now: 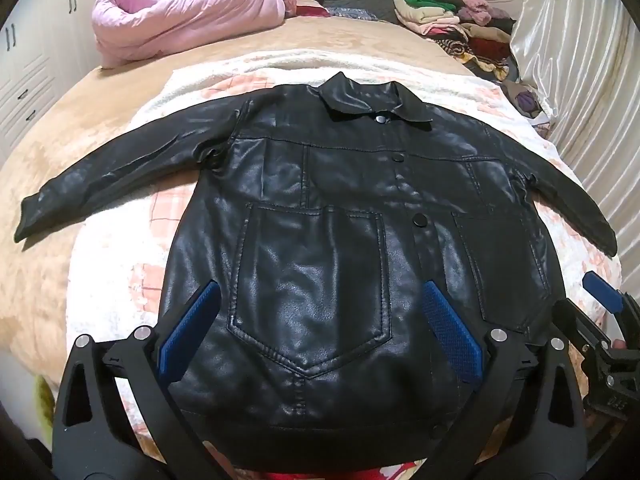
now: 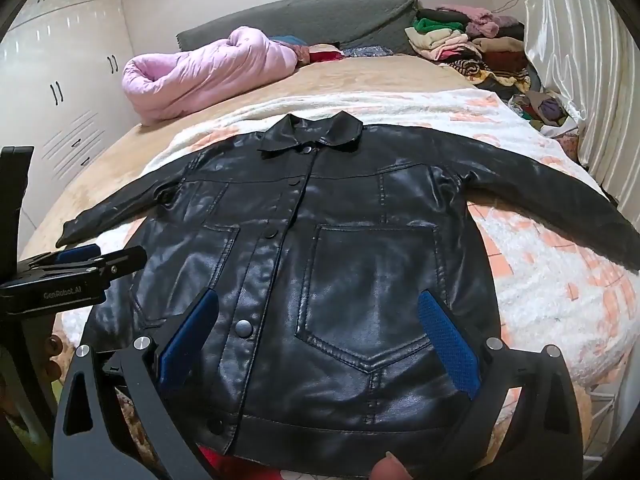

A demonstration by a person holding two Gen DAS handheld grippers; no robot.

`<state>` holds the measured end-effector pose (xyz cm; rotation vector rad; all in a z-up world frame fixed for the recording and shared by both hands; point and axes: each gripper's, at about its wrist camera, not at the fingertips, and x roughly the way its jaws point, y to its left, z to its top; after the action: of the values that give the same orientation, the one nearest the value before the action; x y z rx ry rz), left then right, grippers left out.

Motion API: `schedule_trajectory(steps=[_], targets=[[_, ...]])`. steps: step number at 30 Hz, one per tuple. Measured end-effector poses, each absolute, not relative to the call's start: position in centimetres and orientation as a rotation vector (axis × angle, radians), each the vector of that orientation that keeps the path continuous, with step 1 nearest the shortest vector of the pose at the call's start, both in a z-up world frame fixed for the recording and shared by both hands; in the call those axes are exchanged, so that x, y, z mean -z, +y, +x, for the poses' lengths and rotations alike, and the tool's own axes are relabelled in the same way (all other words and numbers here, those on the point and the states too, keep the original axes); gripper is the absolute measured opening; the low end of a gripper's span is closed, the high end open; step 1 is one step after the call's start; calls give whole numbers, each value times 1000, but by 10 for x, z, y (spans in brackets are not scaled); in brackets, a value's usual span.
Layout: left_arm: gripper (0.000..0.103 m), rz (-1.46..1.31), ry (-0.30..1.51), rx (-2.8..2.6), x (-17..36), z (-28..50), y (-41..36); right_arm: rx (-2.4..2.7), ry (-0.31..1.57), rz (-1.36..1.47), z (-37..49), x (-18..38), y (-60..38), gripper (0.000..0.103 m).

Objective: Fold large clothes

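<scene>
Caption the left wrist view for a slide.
Open left gripper poised above a buttoned black leather jacket laid flat, sleeves spread, on a blanket-covered bed.

Bed (image 1: 60,152): white blanket (image 1: 120,264), black jacket (image 1: 320,240) spread flat, pink quilt (image 1: 180,20), clothes pile (image 1: 452,24).

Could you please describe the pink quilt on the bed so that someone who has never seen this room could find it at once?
Start from the wide bed with the tan plush cover; a black leather jacket lies spread flat on it. Look past its collar to the far left corner by the grey headboard cushion. The puffy pink rolled-up quilt there is one pale bundle, unlike the mixed pile of folded clothes opposite.
</scene>
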<state>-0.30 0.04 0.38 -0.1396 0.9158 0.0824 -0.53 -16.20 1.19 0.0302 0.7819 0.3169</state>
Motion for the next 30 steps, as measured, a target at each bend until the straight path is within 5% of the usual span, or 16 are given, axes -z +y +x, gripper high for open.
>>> schedule_trajectory(steps=[30], targets=[[94,-121,913,-73,-9,0,-2,-332,782,29,-8,-11,-159,99]])
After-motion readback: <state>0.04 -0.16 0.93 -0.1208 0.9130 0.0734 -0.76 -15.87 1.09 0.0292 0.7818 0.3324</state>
